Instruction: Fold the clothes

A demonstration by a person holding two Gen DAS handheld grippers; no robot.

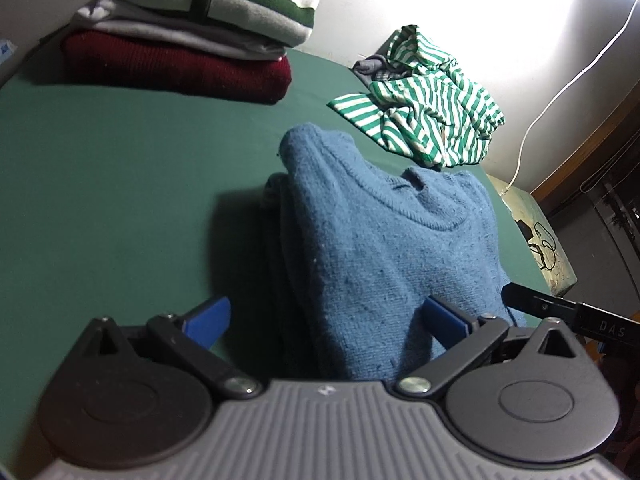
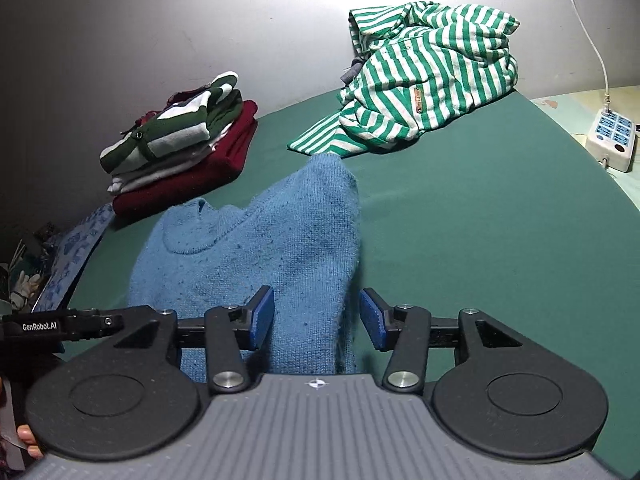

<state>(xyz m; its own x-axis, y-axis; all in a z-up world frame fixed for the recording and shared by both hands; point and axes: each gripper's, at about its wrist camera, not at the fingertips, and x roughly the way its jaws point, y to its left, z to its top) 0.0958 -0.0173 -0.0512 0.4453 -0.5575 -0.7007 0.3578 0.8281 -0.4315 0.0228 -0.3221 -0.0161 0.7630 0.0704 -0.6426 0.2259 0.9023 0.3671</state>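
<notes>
Both the left gripper [image 1: 326, 320] and right gripper [image 2: 316, 318] stand with jaws wide, pressing nothing, around the folded blue sweater [image 1: 384, 240] near the green counter's [image 1: 100, 200] front edge.

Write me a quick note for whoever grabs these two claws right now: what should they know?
Left claw: open, blue sweater between its pads, no visible grip.
Right claw: open, a fold of the same sweater between its pads, not pinched.
Sweater lies partly folded on the green table.
Done: folded stack at the back.
Left: finish the sweater, then the crumpled green-striped shirt.
</notes>
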